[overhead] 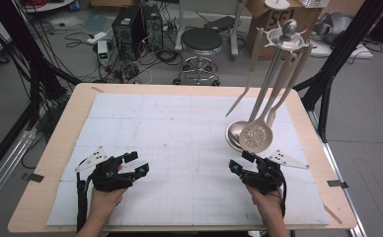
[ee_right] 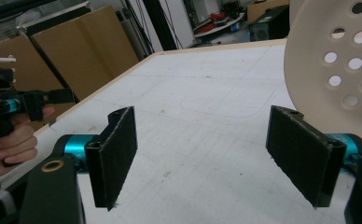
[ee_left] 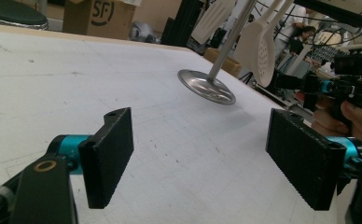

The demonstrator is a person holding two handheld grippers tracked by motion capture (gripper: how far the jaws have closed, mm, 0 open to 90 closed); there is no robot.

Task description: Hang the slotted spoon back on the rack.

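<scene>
Covering the wooden table (overhead: 46, 163), a white mat (overhead: 179, 148) lies under both grippers' released jaws.

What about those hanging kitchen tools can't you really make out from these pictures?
- Slotted spoon, right gripper view: cut off by the top and right edges.
- Stand base, high view: partly hidden behind the slotted spoon's head.
- Utensil handles, left gripper view: cut off at the top edge.

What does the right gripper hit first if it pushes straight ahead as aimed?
Probably the perforated skimmer hanging on the utensil stand; it sits just above and ahead of the right gripper's open jaws. Depth unclear, so it might pass underneath.
</scene>
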